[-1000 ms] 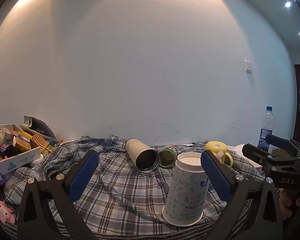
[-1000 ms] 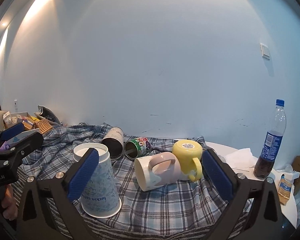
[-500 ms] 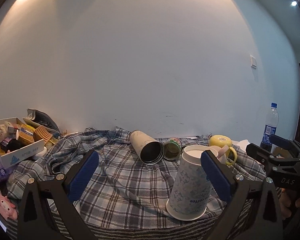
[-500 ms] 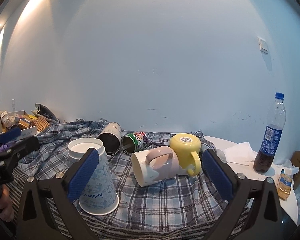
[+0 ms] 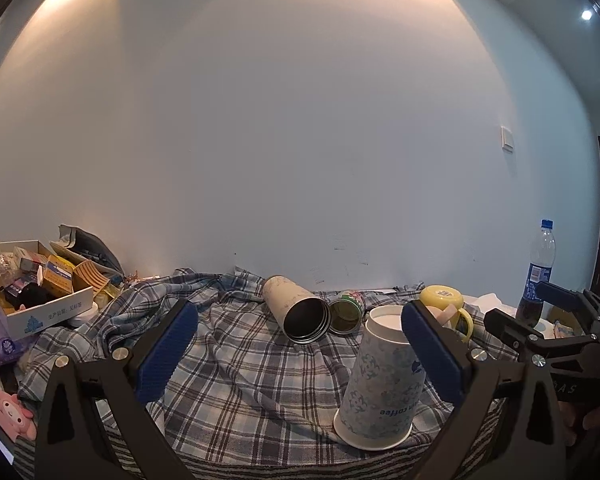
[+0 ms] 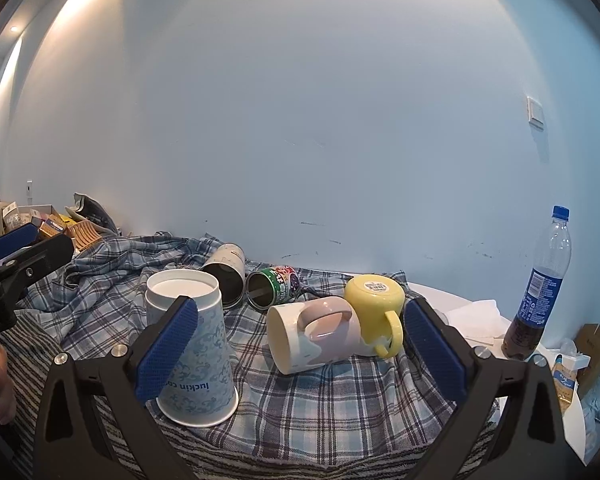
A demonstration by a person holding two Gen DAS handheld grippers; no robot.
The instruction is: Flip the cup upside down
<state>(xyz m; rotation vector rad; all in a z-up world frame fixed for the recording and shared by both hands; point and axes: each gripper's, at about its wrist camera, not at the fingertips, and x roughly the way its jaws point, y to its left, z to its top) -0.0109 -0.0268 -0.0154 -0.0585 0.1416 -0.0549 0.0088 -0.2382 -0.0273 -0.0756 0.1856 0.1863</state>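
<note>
The tabletop (image 6: 440, 292) ahead of you is draped in a rumpled plaid cloth (image 6: 324, 392), which gives every vessel a soft, uneven footing; that probably explains why the paper cup (image 6: 192, 360) leans a little even though it already stands mouth down, its white base up. From your right claw (image 6: 300, 356) the cup sits just behind the left finger (image 6: 166, 354), touching nothing; from your left claw (image 5: 300, 352) it stands just behind the right finger (image 5: 432, 354). Both claws are spread wide and released, gripping nothing, so the cup looks set down and let go.

Between your right claw's fingers lies a pink mug (image 6: 314, 338) on its side, resting against an inverted yellow mug (image 6: 376, 312); I judge the pink one the likeliest still to be turned. Beyond them a steel tumbler (image 6: 226, 276) and a green can (image 6: 272, 286) lie on their sides, mouths toward you. A cola bottle (image 6: 538, 292) stands well off to the right.
</note>
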